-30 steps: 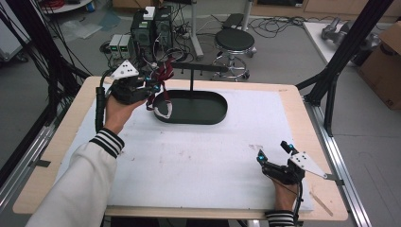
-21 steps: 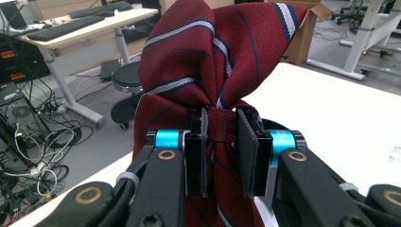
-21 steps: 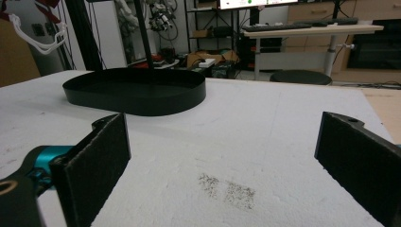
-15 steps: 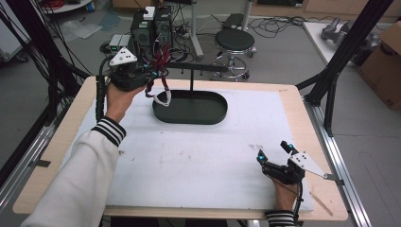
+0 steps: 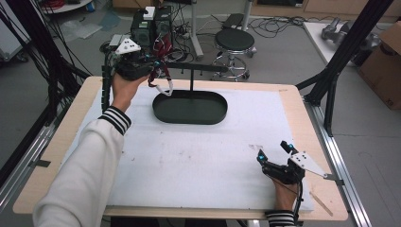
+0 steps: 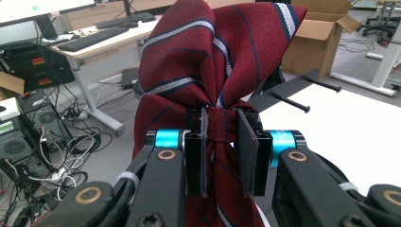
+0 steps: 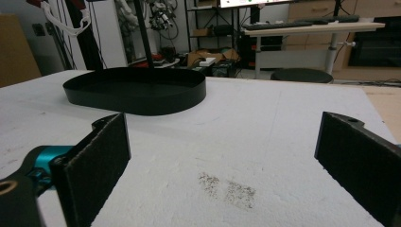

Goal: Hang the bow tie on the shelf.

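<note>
My left gripper [image 5: 158,72] is held in the air by the far left edge of the table, shut on a bunched dark red tie [image 5: 161,66] with white and blue stripes. A white loop [image 5: 166,88] dangles below it. In the left gripper view the jaws pinch the tie [image 6: 213,56] at a narrow waist, my left gripper [image 6: 222,128] squeezing the cloth. A black stand has an oval tray [image 5: 189,120], a post [image 5: 191,84] and a cross bar [image 5: 201,69] with pegs. My right gripper [image 5: 274,150] rests open on the near right of the table.
A white mat [image 5: 198,161] covers the wooden table. Beyond the far edge stand a stool [image 5: 235,40], electronics boxes [image 5: 151,23] and floor cables. The right gripper view looks over the mat at the tray [image 7: 137,101], past a faint stain [image 7: 227,187].
The left hand has carried the tie up and toward the far left, away from the tray's left end. The right gripper has stayed put.
</note>
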{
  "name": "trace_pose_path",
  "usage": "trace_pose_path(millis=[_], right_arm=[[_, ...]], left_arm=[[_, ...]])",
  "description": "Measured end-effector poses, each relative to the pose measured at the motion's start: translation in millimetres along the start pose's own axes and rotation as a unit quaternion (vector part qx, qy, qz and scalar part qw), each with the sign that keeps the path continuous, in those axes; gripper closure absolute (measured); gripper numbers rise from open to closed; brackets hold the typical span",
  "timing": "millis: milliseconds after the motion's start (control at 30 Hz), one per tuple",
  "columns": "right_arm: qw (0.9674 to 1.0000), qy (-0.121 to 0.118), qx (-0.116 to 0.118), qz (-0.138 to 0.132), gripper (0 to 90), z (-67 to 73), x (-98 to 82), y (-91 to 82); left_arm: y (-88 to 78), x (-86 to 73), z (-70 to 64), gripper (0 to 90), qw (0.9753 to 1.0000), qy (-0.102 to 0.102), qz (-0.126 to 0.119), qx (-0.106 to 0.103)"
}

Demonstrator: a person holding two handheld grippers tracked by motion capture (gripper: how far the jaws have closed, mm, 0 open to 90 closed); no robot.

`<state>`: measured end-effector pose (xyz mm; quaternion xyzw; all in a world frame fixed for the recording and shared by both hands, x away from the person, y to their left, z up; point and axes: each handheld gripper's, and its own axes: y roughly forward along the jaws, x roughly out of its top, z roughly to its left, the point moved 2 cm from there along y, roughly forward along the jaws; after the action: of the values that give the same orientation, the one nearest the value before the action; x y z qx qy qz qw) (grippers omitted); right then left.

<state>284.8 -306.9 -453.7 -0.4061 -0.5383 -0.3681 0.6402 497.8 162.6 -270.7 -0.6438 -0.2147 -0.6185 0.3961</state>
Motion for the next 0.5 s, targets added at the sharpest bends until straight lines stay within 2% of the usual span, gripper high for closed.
trace_pose_path(millis=[233, 500], right_arm=[[1.0000, 0.000, 0.000, 0.000, 3.2, 0.1, 0.0, 0.0], [1.0000, -0.002, 0.000, 0.000, 3.2, 0.4, -0.1, 0.2]], left_arm=[[11.7, -0.7, 1.8, 74.4, 0.9999, 0.002, -0.002, 0.010], [20.8, -1.6, 10.3, 74.4, 0.9996, -0.001, -0.002, 0.028]])
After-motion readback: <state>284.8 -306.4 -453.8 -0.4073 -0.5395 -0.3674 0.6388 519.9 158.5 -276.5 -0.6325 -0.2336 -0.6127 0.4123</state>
